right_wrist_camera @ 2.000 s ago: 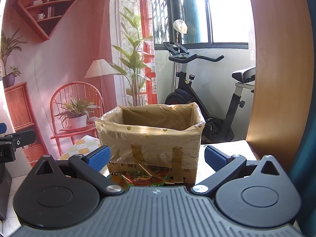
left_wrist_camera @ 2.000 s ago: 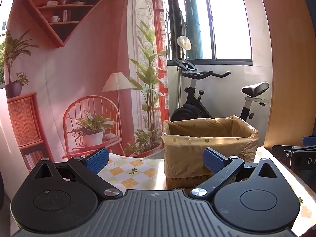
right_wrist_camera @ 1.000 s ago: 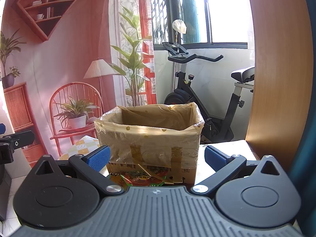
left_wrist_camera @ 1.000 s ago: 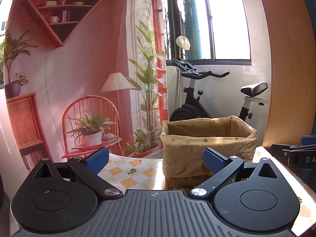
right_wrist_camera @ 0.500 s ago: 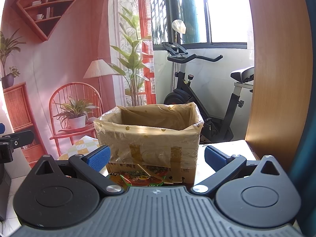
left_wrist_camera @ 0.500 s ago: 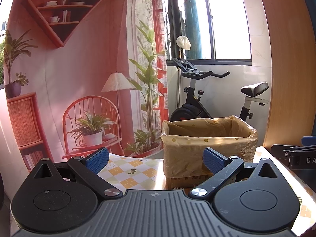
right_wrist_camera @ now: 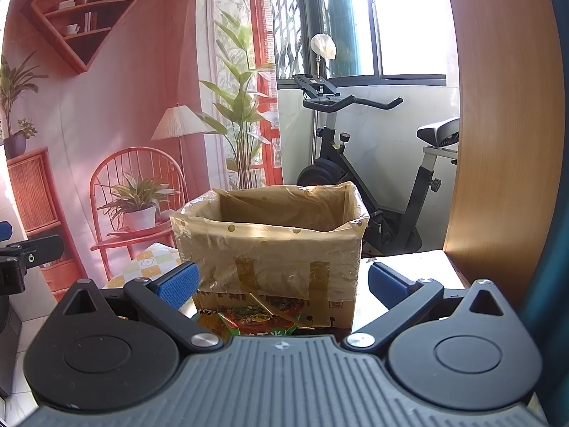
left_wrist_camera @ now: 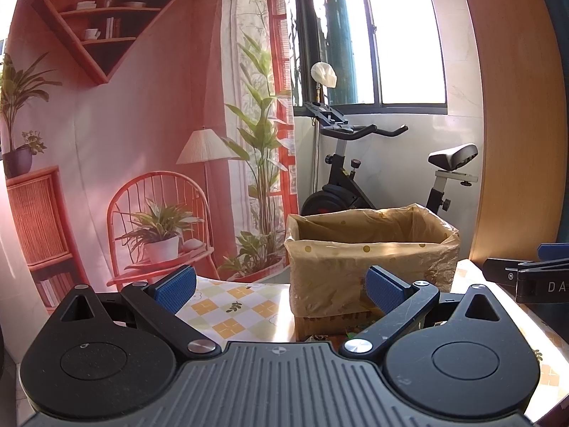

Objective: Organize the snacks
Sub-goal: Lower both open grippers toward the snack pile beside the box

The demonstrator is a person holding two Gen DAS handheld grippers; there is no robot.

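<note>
A cardboard box lined with a tan dotted plastic bag (right_wrist_camera: 270, 245) stands open on the table; it also shows in the left wrist view (left_wrist_camera: 370, 249). A green and red snack packet (right_wrist_camera: 254, 320) lies flat on the table just in front of the box, partly hidden by my right gripper's body. My right gripper (right_wrist_camera: 281, 283) is open and empty, facing the box. My left gripper (left_wrist_camera: 279, 286) is open and empty, to the left of the box. The right gripper's side (left_wrist_camera: 533, 277) shows at the right edge of the left wrist view.
The table wears a checked flower-pattern cloth (left_wrist_camera: 227, 313). A printed pink backdrop (left_wrist_camera: 124, 142) hangs behind the table. An exercise bike (right_wrist_camera: 373, 178) stands behind the box. A wooden panel (right_wrist_camera: 498, 124) rises at the right.
</note>
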